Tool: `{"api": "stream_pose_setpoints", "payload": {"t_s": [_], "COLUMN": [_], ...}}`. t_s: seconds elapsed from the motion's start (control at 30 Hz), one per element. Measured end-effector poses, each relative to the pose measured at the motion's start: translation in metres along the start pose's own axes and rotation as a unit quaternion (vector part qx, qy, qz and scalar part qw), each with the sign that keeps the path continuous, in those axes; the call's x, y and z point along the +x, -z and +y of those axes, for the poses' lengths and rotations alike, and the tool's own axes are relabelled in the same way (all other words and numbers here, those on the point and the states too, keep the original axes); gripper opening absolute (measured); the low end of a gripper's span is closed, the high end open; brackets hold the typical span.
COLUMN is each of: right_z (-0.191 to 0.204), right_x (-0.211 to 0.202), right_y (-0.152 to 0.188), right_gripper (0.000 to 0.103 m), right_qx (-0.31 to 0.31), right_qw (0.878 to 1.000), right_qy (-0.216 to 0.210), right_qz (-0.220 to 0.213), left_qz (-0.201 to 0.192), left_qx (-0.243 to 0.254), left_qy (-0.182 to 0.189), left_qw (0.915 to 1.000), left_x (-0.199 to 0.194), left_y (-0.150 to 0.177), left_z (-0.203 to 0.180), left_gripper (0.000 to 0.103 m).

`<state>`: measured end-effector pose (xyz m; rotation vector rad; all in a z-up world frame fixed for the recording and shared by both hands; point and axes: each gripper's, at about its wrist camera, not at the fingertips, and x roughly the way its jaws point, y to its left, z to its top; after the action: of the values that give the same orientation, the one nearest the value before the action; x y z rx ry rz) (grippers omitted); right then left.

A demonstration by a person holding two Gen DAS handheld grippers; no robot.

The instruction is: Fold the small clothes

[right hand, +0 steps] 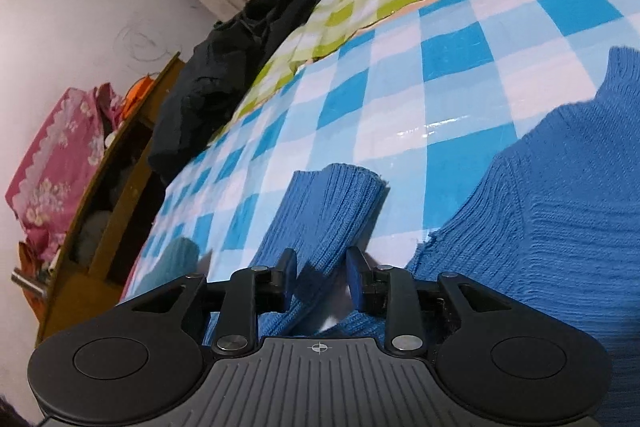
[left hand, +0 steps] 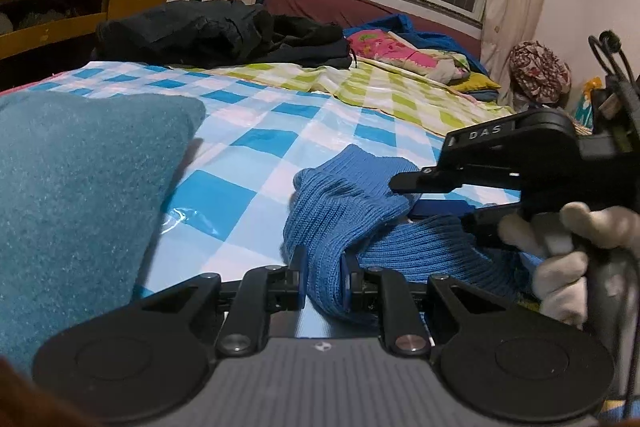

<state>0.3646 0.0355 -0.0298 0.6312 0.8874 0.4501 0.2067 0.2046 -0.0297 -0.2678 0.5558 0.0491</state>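
Observation:
A blue ribbed knit sweater (left hand: 352, 223) lies bunched on the blue-and-white checked sheet (left hand: 256, 143). My left gripper (left hand: 323, 267) has a fold of the knit between its fingers, which stand a little apart with the fabric filling the gap. My right gripper (left hand: 404, 199) reaches in from the right, held by a white-gloved hand (left hand: 560, 251), with its jaws around the sweater's edge. In the right wrist view the right gripper (right hand: 321, 271) straddles a sleeve (right hand: 320, 215); the sweater body (right hand: 540, 211) spreads to the right.
A teal fleece cloth (left hand: 80, 195) lies at the left. Black garments (left hand: 216, 31) sit at the bed's far side, beside a green checked sheet (left hand: 360, 83) and colourful bedding (left hand: 400, 53). A wooden cabinet (left hand: 80, 7) stands at the left.

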Motion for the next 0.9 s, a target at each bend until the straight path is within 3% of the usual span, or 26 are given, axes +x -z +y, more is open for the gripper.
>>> {"api": "stream_pose_setpoints", "payload": {"t_s": [0.07,0.2,0.3,0.43,0.6,0.9], "right_z": [0.002,0.006,0.010,0.017,0.016,-0.008], "right_x": [0.001,0.003,-0.003,-0.021,-0.055,-0.122], "right_y": [-0.001,-0.005,-0.006,-0.013,-0.029,-0.052], "right_gripper": [0.028,0.013,0.009,0.008,0.008,0.008], "right_qx": [0.000,-0.003,-0.014,-0.037,-0.051,-0.047], "right_qw": [1.000,1.000,1.000,0.998,0.996,0.990], "right_qy": [0.003,0.012,0.012,0.013,0.020,0.040], "right_qz": [-0.004,-0.007,-0.017,-0.040,-0.073,-0.124], "left_qz": [0.001,0.000,0.000,-0.005,-0.020,-0.023], "left_qx": [-0.002,0.000,-0.001,0.000,0.010,0.052], "left_qy": [0.002,0.002,0.003,0.010,0.023,0.037], "left_qw": [1.0000,1.0000,1.0000,0.9999,0.9995,0.9977], "left_x": [0.000,0.000,0.001,-0.003,-0.010,-0.016], "left_y": [0.000,0.000,0.000,0.000,-0.001,0.008], "left_z": [0.001,0.001,0.001,-0.001,-0.009,-0.035], "left_gripper": [0.024,0.024,0.024,0.027,0.047,0.049]}}
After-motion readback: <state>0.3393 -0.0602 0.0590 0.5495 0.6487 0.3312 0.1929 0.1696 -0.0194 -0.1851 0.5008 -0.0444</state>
